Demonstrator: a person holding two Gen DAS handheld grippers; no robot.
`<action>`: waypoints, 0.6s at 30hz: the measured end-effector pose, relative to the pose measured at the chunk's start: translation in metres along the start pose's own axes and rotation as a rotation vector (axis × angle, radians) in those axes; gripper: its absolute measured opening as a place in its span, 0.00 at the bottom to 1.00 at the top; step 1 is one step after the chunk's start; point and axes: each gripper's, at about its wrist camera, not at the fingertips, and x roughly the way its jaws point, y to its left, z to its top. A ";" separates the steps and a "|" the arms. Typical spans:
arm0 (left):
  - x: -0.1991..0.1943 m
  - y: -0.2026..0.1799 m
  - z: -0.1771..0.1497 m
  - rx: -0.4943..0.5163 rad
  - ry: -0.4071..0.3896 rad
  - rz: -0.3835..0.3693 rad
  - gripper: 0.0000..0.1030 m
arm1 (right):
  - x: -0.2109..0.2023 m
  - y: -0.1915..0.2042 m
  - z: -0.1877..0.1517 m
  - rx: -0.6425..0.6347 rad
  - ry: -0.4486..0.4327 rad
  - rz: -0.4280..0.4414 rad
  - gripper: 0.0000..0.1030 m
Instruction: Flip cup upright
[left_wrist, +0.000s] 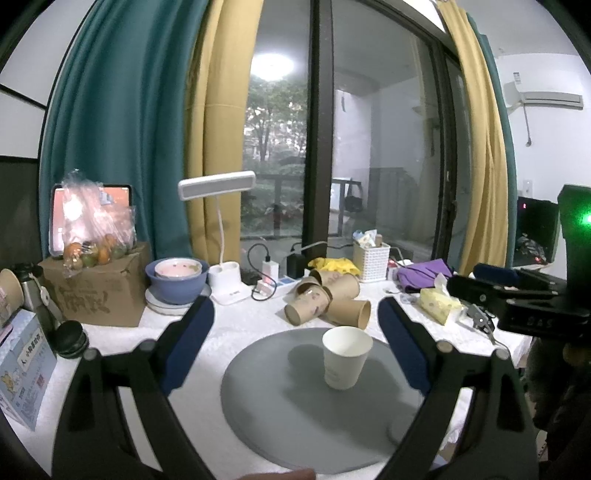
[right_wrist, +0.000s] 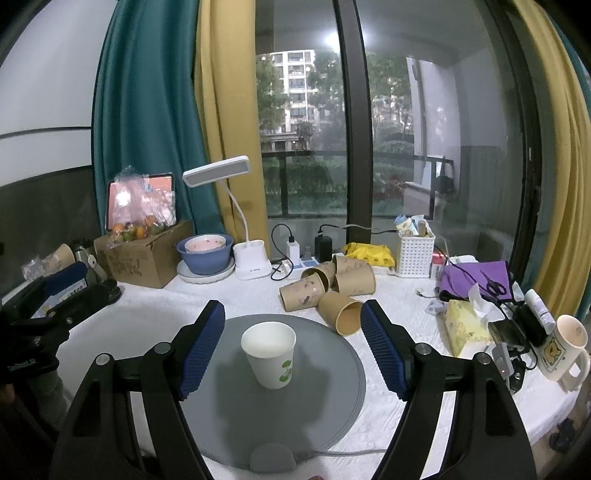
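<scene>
A white paper cup (left_wrist: 345, 356) stands upright, mouth up, on the round grey mat (left_wrist: 280, 413). In the right wrist view the cup (right_wrist: 270, 353) shows a green leaf print and stands on the mat (right_wrist: 229, 406). My left gripper (left_wrist: 295, 317) is open and empty, its blue pads wide apart, the cup just below and between them. My right gripper (right_wrist: 292, 321) is open and empty, the cup between and a little beyond its pads. The right gripper also shows at the right edge of the left wrist view (left_wrist: 517, 295).
A pile of brown paper cups (right_wrist: 328, 286) lies on its side behind the mat. A desk lamp (right_wrist: 247, 254), blue bowl (right_wrist: 205, 254), cardboard box (right_wrist: 144, 258), white basket (right_wrist: 413, 254), tissue pack (right_wrist: 461, 325) and mug (right_wrist: 565, 347) crowd the white table.
</scene>
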 end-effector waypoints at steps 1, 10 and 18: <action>0.000 0.000 0.000 -0.001 0.000 -0.001 0.88 | 0.000 0.000 0.000 0.000 0.001 0.000 0.76; -0.002 0.000 -0.001 -0.007 -0.003 -0.004 0.89 | 0.000 0.000 0.000 0.000 0.000 -0.001 0.77; -0.002 0.000 -0.001 -0.010 -0.003 -0.004 0.89 | 0.001 0.001 0.000 -0.002 0.001 0.003 0.77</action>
